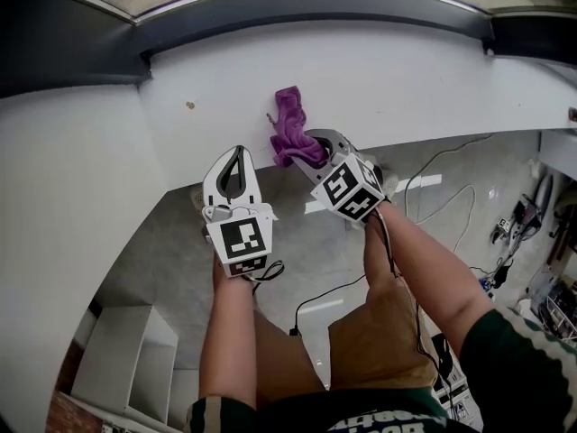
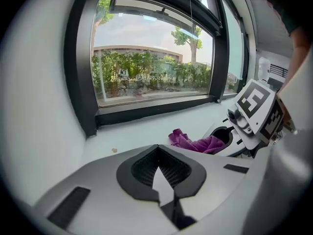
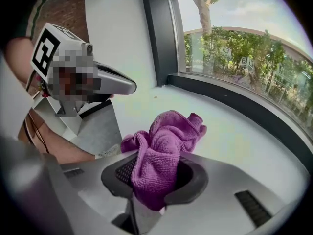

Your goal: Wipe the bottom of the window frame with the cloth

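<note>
Looking down in the head view, the right gripper (image 1: 305, 149) is clamped on the purple cloth (image 1: 290, 126), and the free end of the cloth lies bunched on the white sill (image 1: 406, 79). This looks like a grip chosen so the loose part can be dragged along the surface. The dark bottom rail of the window frame (image 1: 315, 7) runs along the far edge of the sill, well apart from the cloth, so the wipe seems not yet begun. The left gripper (image 1: 236, 154) hangs just off the near edge of the sill with its 2 jaws together on nothing, probably held clear of the work. A small brown speck (image 1: 190, 105) sits on the sill toward its left end, and cables (image 1: 433, 183) trail over the floor below the sill. From the left gripper view, its jaw tips meet with nothing between them, and the sill between cloth and rail is bare. From the right gripper view, the cloth fills the jaws and spills forward onto the sill. Nothing stands between it and the rail, though the left gripper, beside the sill's near edge, could crowd a leftward stroke.
</note>
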Demonstrator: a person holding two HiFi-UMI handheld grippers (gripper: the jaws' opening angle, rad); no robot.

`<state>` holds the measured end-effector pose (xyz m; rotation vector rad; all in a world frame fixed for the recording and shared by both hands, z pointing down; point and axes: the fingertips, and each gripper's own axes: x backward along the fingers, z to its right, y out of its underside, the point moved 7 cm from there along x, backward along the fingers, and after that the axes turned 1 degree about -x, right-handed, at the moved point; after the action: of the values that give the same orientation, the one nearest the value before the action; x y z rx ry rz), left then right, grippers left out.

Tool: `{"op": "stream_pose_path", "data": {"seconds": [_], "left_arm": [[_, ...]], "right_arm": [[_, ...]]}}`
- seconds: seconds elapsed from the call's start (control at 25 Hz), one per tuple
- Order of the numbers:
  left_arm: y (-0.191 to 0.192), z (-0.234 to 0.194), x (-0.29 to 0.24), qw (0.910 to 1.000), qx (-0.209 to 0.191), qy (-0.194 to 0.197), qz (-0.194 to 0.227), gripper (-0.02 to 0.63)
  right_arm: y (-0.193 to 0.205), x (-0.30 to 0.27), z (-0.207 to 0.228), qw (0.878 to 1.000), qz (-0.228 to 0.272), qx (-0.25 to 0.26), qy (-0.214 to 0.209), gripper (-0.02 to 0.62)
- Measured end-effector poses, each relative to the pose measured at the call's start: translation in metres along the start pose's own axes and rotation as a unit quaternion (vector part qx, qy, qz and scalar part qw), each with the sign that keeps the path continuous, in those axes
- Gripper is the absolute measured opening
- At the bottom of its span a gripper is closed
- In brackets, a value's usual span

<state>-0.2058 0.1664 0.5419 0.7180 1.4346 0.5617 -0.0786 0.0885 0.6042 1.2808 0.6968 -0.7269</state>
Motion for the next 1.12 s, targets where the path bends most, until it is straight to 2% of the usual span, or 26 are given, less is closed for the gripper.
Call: {"op": "stream_pose_path", "data": {"seconds": [0.12,0.24,0.44,0.64,0.8,0.96,1.12], "left_arm": [[0.006,-0.038,0.022,0.9999,0.006,-0.014,0.001,0.005],[0.011,-0.060,0.035,0.9996,0.013,-0.026,0.001,0.005],[0.022,-0.079,0.051,0.9990,0.020,-0.039,-0.005,0.005],[0.032,-0.097,0.062,0.9981,0.029,-0.053,-0.012,0.005],[0.037,-0.106,0.065,0.9974,0.036,-0.061,-0.015,0.005],[0.041,-0.115,0.070,0.9967,0.040,-0.069,-0.017,0.005],[0.048,-0.123,0.076,0.9955,0.048,-0.078,-0.025,0.005]], "right_arm": [[-0.038,-0.020,-0.028,1.000,0.003,0.014,-0.014,0.126],[-0.059,-0.036,-0.044,0.999,0.006,0.025,-0.028,0.126],[-0.079,-0.058,-0.063,0.998,0.010,0.044,-0.048,0.126],[-0.102,-0.079,-0.082,0.993,0.013,0.088,-0.072,0.126],[-0.122,-0.096,-0.096,0.989,0.019,0.113,-0.098,0.126],[-0.139,-0.108,-0.109,0.985,0.021,0.109,-0.134,0.126],[-0.153,-0.116,-0.125,0.976,0.031,0.128,-0.172,0.126]]}}
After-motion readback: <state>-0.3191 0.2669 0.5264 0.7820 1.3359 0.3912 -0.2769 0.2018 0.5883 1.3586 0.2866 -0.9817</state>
